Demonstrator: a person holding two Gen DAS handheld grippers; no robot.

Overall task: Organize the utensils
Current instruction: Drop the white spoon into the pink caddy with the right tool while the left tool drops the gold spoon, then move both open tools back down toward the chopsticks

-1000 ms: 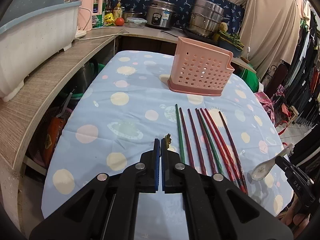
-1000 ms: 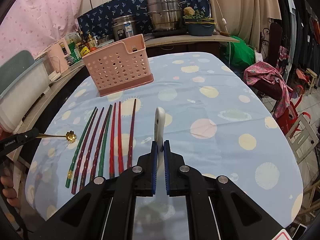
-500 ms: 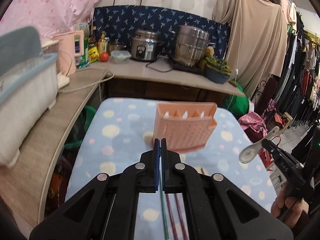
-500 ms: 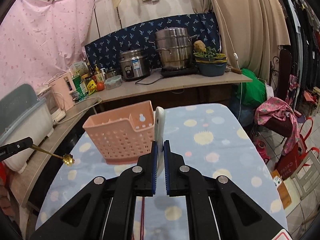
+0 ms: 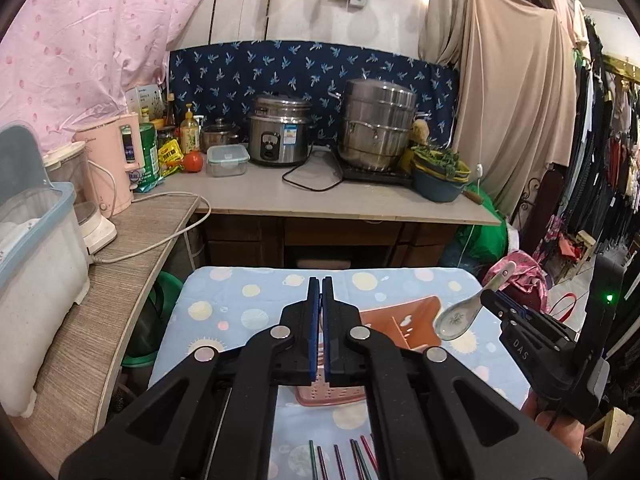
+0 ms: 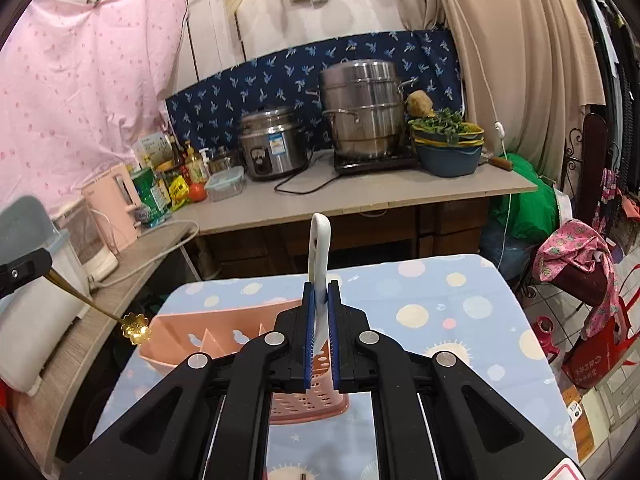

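My left gripper [image 5: 320,285] is shut; in its own view the thin handle between its pads does not show. The right wrist view shows that gripper [image 6: 45,263] at the left edge holding a gold flower-bowled spoon [image 6: 136,329] above the left end of the pink perforated basket [image 6: 208,340]. My right gripper [image 6: 321,292] is shut on a white ceramic spoon [image 6: 320,240], whose handle sticks up past the fingers. In the left wrist view that gripper [image 5: 489,300] holds the spoon's bowl [image 5: 456,318] just right of the basket [image 5: 404,320]. Several chopsticks [image 5: 344,460] lie near the bottom edge.
The blue spotted tablecloth [image 5: 248,296] covers the table. Behind it runs a counter [image 5: 320,200] with a rice cooker [image 5: 278,136], a steel steamer pot [image 5: 376,124] and a basin of greens. A wooden shelf [image 5: 120,280] with a white bin stands left; clothes hang right.
Both grippers have risen and moved forward from over the chopsticks to over the pink basket, each carrying its spoon. The chopsticks have slipped to the bottom edge of the view.
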